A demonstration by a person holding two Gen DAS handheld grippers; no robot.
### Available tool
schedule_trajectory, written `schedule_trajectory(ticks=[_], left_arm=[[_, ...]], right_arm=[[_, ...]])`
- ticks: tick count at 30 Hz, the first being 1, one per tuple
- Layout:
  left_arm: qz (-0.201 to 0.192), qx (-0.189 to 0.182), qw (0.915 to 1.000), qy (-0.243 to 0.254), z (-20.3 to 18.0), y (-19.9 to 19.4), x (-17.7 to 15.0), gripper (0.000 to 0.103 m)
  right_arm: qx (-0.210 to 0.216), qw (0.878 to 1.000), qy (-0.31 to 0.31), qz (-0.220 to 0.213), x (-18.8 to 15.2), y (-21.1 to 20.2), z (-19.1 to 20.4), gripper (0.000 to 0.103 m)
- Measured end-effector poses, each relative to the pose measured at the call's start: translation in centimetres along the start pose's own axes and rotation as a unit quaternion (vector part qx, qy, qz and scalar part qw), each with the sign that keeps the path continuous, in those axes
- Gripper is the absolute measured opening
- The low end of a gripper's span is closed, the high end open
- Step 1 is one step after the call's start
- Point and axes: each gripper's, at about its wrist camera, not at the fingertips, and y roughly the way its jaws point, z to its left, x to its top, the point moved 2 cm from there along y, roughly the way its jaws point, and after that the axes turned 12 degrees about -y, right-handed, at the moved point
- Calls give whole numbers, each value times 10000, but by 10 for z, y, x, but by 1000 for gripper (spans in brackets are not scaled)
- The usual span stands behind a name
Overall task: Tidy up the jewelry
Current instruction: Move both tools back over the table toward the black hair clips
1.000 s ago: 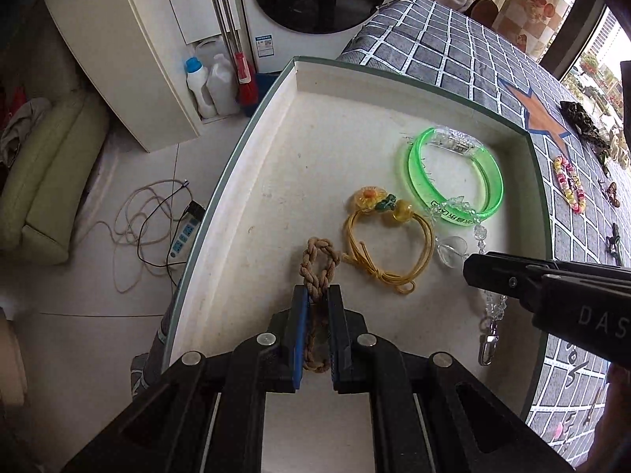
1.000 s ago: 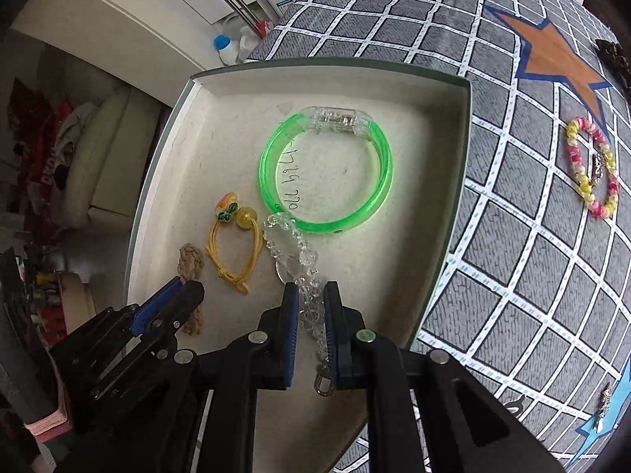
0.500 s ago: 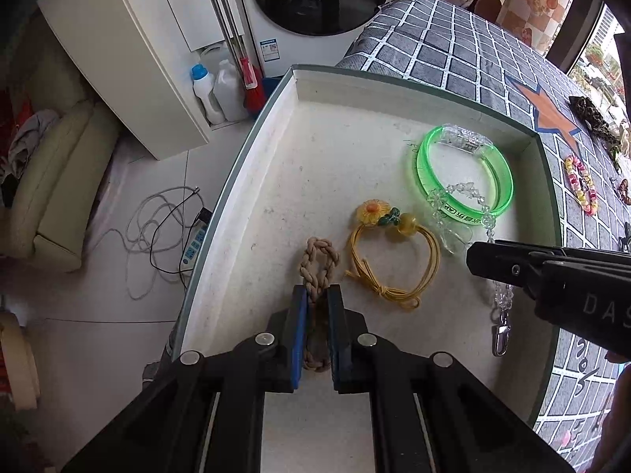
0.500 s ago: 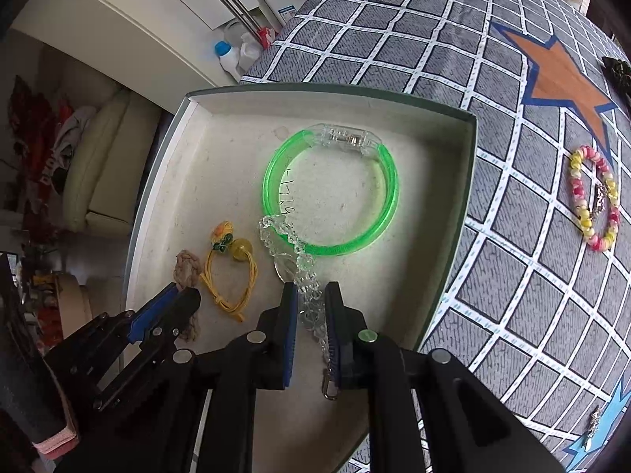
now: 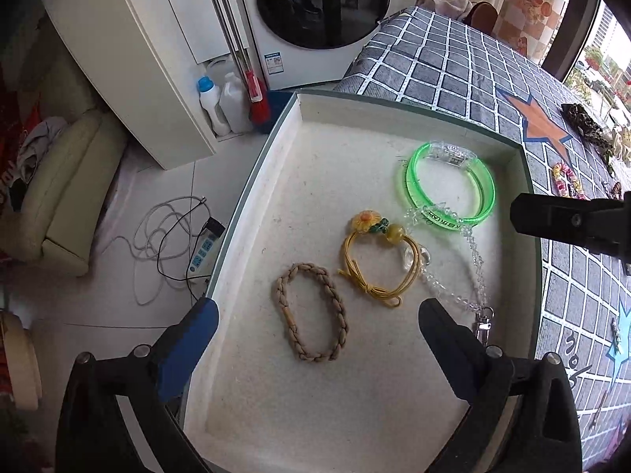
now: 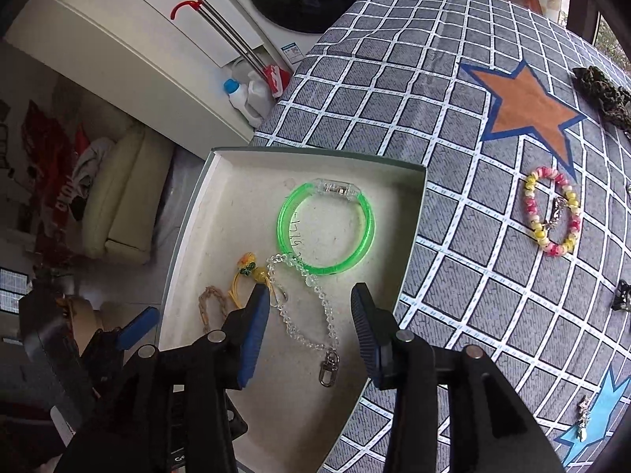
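Observation:
A shallow white tray holds a braided tan bracelet, a yellow cord bracelet with a flower, a clear bead chain with a clasp and a green bangle. My left gripper is open above the braided bracelet, which lies loose. My right gripper is open above the bead chain, which lies loose. A pink-and-yellow bead bracelet lies on the checked cloth right of the tray.
The tray sits at the table's left edge, with floor, a cable and a power strip below. A dark scrunchie and small trinkets lie on the checked cloth at right. A washing machine and bottles stand behind.
Both grippers have opened and drawn back upward. The braided bracelet and the bead chain have dropped into the tray.

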Motion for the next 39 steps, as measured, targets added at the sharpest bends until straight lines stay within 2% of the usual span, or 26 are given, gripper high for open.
schedule_trajectory(ticks=[4, 6, 9, 11, 12, 15, 19, 23, 29, 34, 39], left_arm=[[-120, -41, 9999, 59, -6, -11, 0, 103], [-151, -126, 9997, 133, -13, -17, 0, 103], [-38, -340, 9990, 288, -29, -23, -2, 103], [10, -497, 9980, 393, -43, -29, -3, 103], [0, -558, 9974, 451, -52, -33, -3, 103], [-44, -763, 9949, 665, -80, -43, -3, 103], [-119, -831, 9912, 1021, -120, -51, -5, 103], [-23, -882, 9868, 1356, -159, -51, -10, 103], [151, -1035, 9829, 1516, -208, -45, -14, 103], [304, -1029, 9829, 1497, -238, -30, -13, 103], [262, -948, 9823, 1594, -260, -17, -12, 103]], right_arm=[[-81, 9998, 159, -107, -11, -19, -13, 53], [-109, 9994, 279, -163, -18, -28, -22, 60], [-171, 9983, 516, -227, -29, -42, -39, 61], [-272, 9969, 686, -264, -40, -53, -53, 76], [-328, 9960, 776, -310, -45, -60, -61, 86], [-516, 9924, 1041, -406, -62, -78, -85, 86], [-791, 9855, 1432, -453, -85, -100, -120, 86], [-1042, 9785, 1733, -394, -109, -115, -153, 86], [-1428, 9672, 2090, -224, -139, -129, -197, 86], [-1617, 9621, 2195, -86, -147, -132, -227, 86], [-1661, 9623, 2152, -46, -144, -129, -248, 86]])
